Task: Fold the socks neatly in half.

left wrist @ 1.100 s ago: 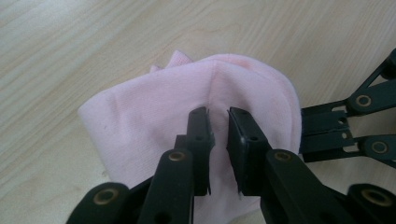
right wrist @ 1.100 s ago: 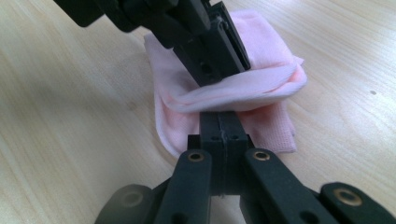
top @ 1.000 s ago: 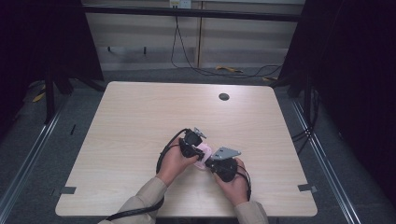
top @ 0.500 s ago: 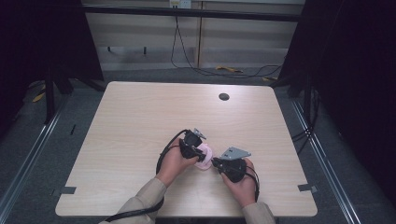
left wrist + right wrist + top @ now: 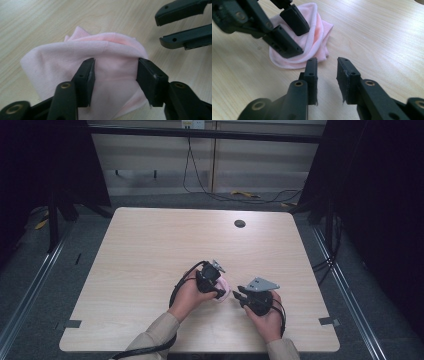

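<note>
Pink cloth [image 5: 110, 75] lies bunched on the desk [image 5: 150, 250], half hidden in the high view under the left gripper [image 5: 115, 75], whose just-opening fingers straddle its folds unclamped; right gripper [image 5: 327, 75] just beside, fingers parting, nothing between.

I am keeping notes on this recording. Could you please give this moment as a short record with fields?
thing: pink cloth, bunched on the table
left gripper: open, jaws just opening, cloth between them, pads off it
right gripper: open, jaws just opening, nothing between them, just off the cloth
table hole: far side, right of middle
</note>
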Motion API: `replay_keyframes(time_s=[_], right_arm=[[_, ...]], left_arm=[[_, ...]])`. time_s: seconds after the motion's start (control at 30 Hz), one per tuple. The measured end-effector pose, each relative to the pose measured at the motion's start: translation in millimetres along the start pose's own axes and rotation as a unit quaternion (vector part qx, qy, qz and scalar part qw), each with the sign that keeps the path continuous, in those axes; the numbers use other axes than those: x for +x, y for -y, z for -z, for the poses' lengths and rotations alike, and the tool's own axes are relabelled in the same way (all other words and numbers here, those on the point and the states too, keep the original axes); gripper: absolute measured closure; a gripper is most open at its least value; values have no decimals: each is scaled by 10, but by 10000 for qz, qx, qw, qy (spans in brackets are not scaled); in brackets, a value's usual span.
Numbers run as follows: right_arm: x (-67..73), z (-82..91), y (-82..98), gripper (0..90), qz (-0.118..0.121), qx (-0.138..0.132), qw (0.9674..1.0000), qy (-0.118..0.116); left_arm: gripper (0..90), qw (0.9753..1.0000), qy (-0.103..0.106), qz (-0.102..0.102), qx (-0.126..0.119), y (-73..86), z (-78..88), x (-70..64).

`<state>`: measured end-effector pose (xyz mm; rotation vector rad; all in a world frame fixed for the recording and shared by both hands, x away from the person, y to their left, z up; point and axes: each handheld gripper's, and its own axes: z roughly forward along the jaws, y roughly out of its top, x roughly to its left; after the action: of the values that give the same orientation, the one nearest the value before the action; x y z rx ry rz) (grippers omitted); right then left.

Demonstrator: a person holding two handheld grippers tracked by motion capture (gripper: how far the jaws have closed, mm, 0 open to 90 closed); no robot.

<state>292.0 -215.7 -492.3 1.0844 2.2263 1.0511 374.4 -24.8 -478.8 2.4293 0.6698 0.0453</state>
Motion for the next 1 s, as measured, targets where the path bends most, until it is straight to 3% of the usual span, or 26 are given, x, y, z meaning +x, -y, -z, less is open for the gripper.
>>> replay_keyframes(time_s=[0.1,0.2,0.33,0.5,0.6,0.63,0.77,0.9,1.0], right_arm=[[0,-9,4,680,-12,0,10000,-4],[-2,-4,-1,666,-14,-22,10000,26],[-12,1,-1,665,-26,-43,10000,26],[-7,-5,-3,666,-23,-50,10000,16],[-12,-1,-2,666,-26,-58,10000,24],[-16,1,2,664,-49,-49,10000,29],[-19,-3,10,662,-32,-52,10000,29],[-11,-7,11,655,-44,-45,10000,38],[-7,-13,11,653,-21,-44,10000,42]], left_arm=[[386,9999,115,-3,-8,1,11,-21],[418,9999,131,8,-68,-6,57,-6],[449,9985,-54,137,-525,-38,218,74],[520,9968,-102,262,-745,-69,294,144],[512,9965,-81,324,-768,-80,289,169],[520,9955,11,443,-832,-85,288,186],[520,9951,147,442,-875,-85,313,189],[553,9951,160,506,-838,-64,331,214],[601,9962,-40,537,-681,-18,250,253]])
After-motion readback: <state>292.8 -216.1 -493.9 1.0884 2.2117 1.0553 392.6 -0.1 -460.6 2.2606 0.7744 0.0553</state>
